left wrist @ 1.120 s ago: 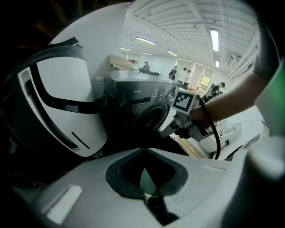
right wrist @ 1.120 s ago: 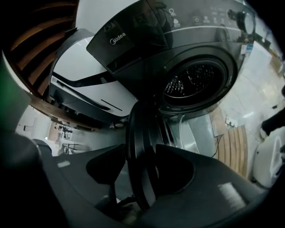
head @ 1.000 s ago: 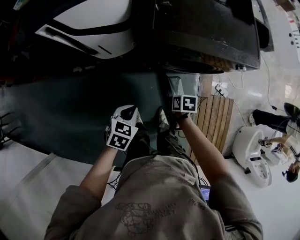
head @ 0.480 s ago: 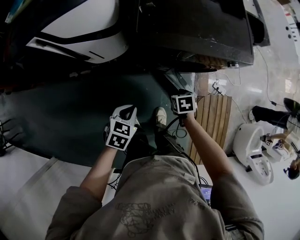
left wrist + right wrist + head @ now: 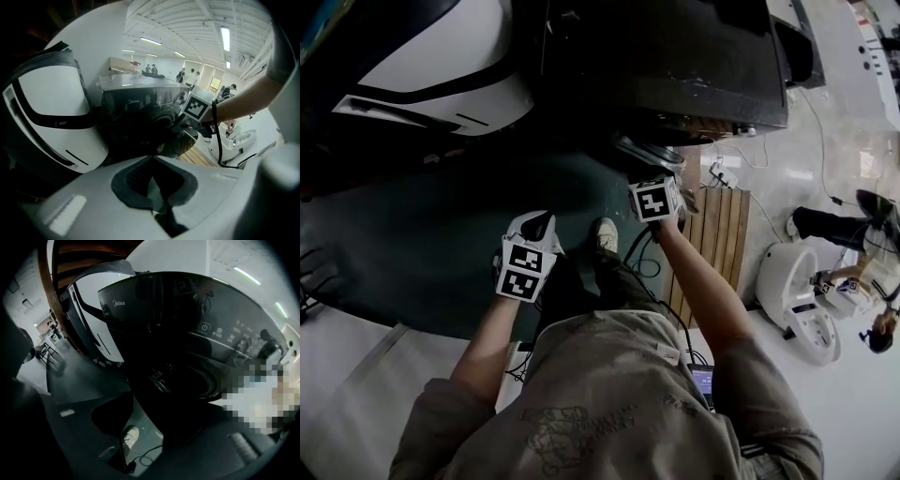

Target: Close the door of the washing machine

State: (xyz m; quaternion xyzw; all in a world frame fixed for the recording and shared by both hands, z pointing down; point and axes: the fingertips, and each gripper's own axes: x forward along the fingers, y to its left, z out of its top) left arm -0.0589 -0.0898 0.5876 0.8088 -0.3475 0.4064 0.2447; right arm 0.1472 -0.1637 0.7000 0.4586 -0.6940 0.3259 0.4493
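Pushing the door home looks to be the step in hand: the right gripper [image 5: 135, 404] has its jaws brought together on nothing, with only a shoe [image 5: 127, 436] and a loose cable showing through the gap beneath them. The door [image 5: 643, 153] stands just ahead of its tips and slightly above them, apparently swung most of the way in but not yet latched, though the frames are dark here. Whether the tips touch the door's rim I cannot tell. The next move probably calls for a firm, straight press forward on that rim, away from the hinge side, until the catch takes. Directly behind the door, filling the space ahead of the right gripper, is the dark washing machine [image 5: 675, 56], its control panel above the tips. The left gripper [image 5: 151, 161] hangs lower and nearer the person's body, jaws likewise closed and empty, taking no part; the door lies ahead of it and off to its right. Farther to its left stands a white rounded housing [image 5: 431, 66], and beyond the right gripper's outer side lies a wooden pallet [image 5: 712, 244]
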